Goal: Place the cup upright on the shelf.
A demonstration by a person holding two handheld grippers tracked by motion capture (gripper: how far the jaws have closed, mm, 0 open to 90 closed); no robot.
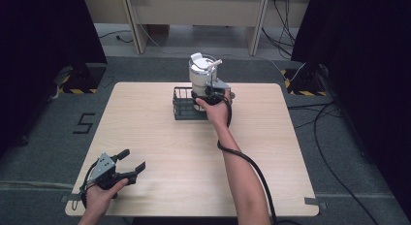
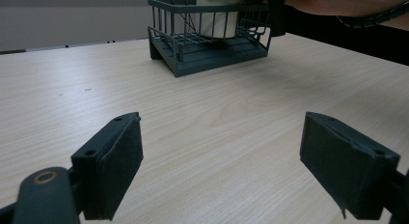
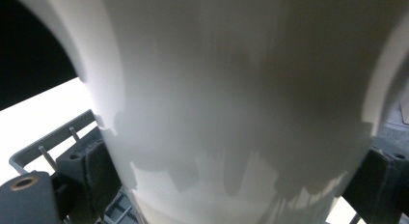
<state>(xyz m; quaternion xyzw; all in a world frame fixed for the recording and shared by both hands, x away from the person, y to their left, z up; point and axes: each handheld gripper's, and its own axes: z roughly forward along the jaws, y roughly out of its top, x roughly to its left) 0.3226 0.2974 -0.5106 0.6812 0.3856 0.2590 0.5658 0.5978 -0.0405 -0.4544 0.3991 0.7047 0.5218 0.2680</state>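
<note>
1. a white cylindrical container (image 1: 203,77) stands upright in the right part of a dark wire basket, its lid carrying a white flap and a spout-like piece that sticks out to the right.
2. in the right gripper view its smooth white wall (image 3: 231,103) rises between the two black jaws.
3. the dark wire basket (image 1: 183,106) sits on the far middle of the light wooden table; it is rectangular, with a slatted floor and low barred sides (image 2: 207,40).
</note>
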